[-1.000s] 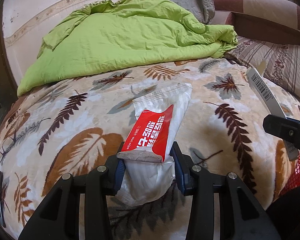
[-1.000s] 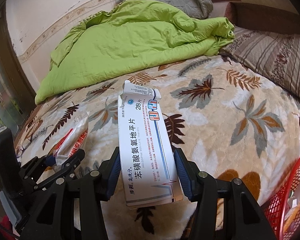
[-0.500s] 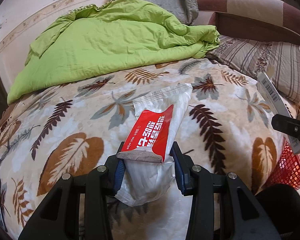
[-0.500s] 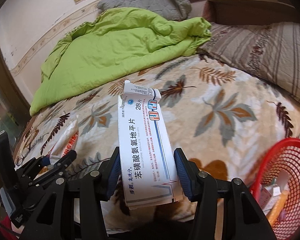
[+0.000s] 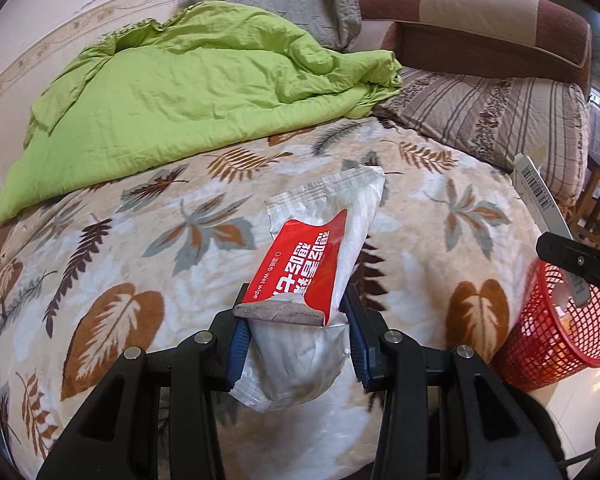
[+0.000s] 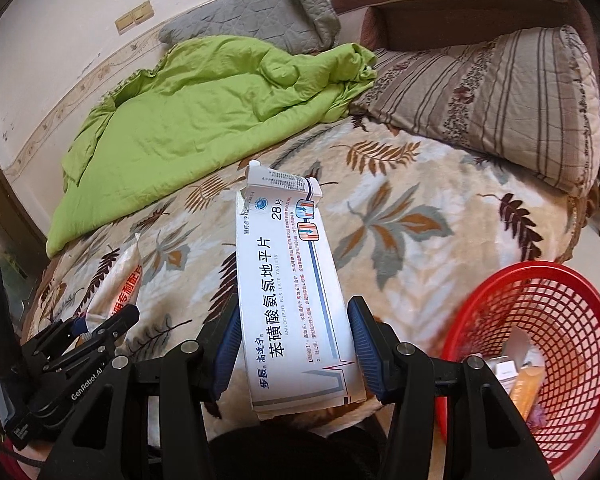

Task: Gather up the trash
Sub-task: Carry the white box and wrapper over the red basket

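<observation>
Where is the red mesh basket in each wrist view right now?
Left wrist: red mesh basket at lower right, beside the bed, under the right gripper.
Right wrist: lower right, trash inside.
Shared landmark: green quilt.

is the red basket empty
No, the right wrist view shows the red basket already holding a few items, among them an orange packet and a small white box.

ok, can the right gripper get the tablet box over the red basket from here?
Probably yes. The right gripper is shut on the tablet box, and the red basket stands just to its right with its open mouth up. Nothing lies between them; the left gripper with its wet wipe pack is on the opposite side.
</observation>
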Available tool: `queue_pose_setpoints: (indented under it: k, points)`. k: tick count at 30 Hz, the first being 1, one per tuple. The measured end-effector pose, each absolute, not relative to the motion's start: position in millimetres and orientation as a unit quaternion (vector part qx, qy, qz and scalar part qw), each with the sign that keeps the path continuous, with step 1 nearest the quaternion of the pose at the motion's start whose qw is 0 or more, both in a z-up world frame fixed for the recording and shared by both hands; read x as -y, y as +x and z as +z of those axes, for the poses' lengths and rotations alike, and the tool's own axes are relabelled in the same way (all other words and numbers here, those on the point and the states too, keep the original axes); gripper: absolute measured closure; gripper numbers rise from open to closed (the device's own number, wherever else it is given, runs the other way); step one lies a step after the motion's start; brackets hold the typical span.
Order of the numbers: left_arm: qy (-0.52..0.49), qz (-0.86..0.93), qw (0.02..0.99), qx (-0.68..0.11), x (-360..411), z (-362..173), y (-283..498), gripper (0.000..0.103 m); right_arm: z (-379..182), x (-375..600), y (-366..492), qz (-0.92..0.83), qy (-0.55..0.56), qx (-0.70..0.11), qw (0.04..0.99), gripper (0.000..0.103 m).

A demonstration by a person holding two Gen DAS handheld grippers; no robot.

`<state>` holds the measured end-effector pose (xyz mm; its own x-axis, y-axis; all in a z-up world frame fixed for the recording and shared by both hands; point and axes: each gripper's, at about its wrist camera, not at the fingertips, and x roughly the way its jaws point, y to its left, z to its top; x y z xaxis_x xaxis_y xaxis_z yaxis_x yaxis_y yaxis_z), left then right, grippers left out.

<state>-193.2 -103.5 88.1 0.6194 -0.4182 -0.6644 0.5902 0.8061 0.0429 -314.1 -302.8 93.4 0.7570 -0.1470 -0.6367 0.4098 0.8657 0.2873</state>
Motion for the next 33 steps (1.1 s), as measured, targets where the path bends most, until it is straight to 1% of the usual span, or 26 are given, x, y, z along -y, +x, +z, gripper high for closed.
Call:
queue_pose_setpoints:
  k: [18, 28, 33]
  points:
    - [0.159, -0.356, 0.863, -0.321, 165.7, 112.9, -232.6, 0.062, 99.0, 372.4, -396.3, -0.247, 0.246, -0.291, 0.891, 0.046]
    - [0.178, -0.427, 0.828, -0.318, 218.6, 128.0, -273.8, 0.062, 102.1, 408.1, -451.2, -0.299, 0.273, -0.275, 0.872, 0.046]
    - [0.18, -0.455, 0.807, -0.33, 244.3, 130.7, -286.2, 0.062, 96.6, 420.3, -470.7, -0.306, 0.294, -0.276, 0.862, 0.046]
